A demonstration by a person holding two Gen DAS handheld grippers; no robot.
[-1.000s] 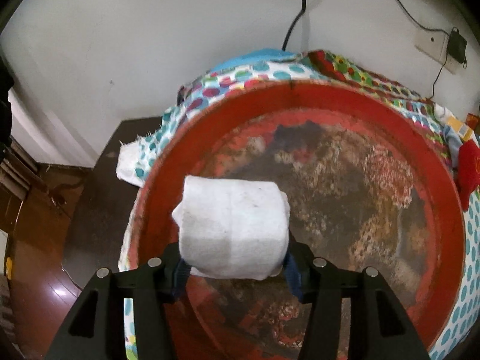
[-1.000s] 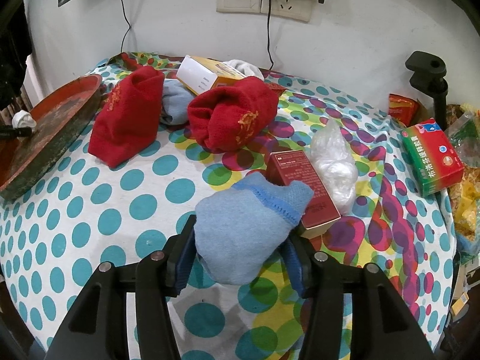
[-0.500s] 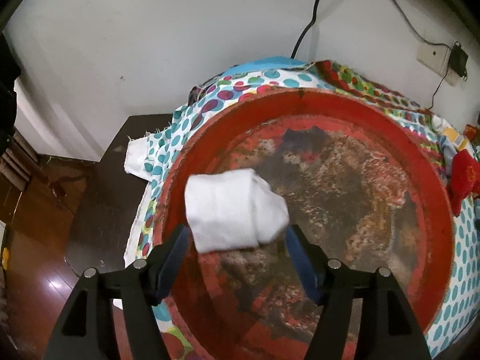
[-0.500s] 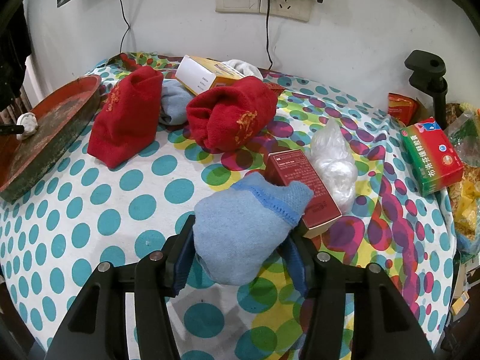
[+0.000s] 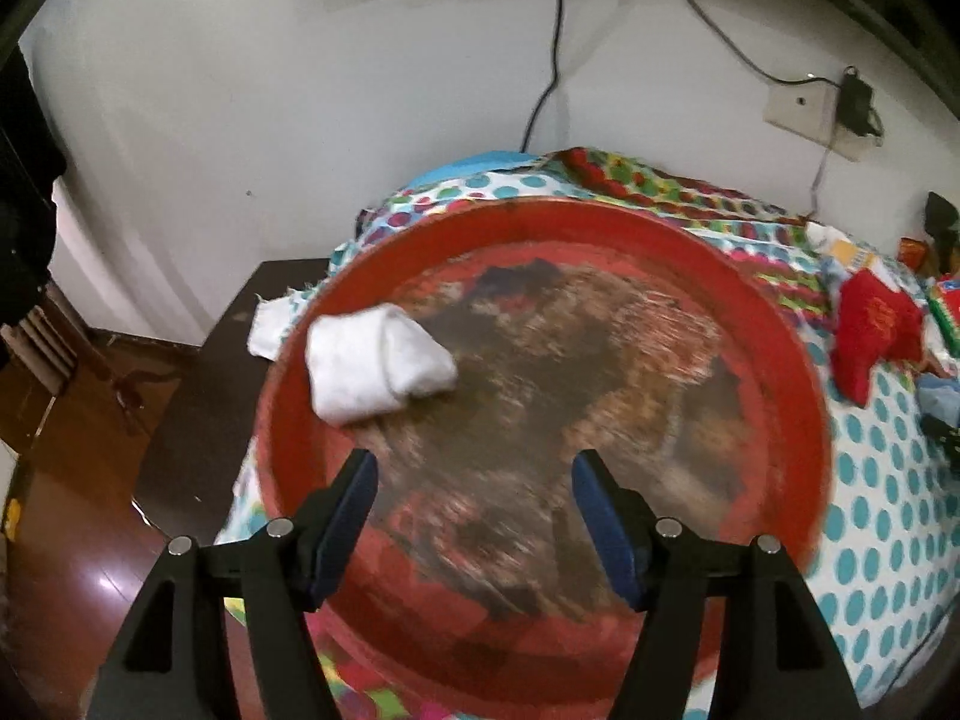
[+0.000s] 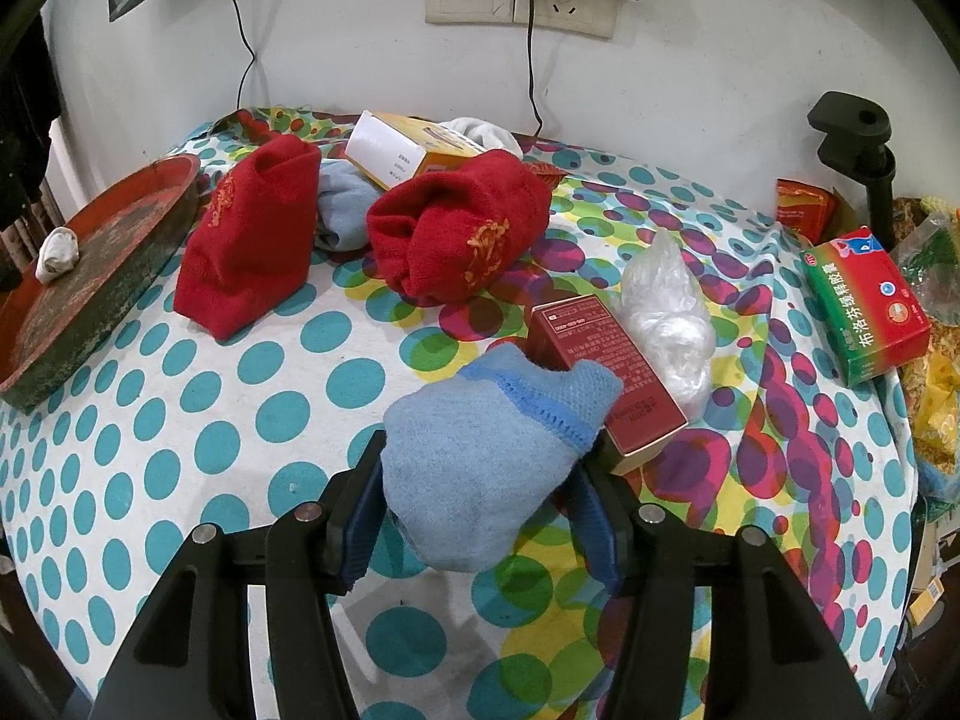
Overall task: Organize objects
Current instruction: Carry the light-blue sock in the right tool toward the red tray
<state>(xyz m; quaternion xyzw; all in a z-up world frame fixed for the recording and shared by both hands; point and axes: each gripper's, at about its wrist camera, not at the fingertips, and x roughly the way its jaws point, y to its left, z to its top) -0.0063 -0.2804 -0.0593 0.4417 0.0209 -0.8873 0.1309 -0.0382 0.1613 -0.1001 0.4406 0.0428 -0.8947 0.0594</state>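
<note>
Red tray (image 5: 774,360), rolled, seemingly white sock (image 5: 375,371)

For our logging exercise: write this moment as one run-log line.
left gripper: open, empty | white sock: in red tray | right gripper: shut on blue sock

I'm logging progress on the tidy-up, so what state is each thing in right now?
left claw: open, empty, above the tray
white sock: rolled, lying in the red tray near its rim
right claw: shut on the blue sock
blue sock: rolled, gripped
red socks: rolled, on the cloth
dark red box: closed, lying flat
green box: closed
</note>
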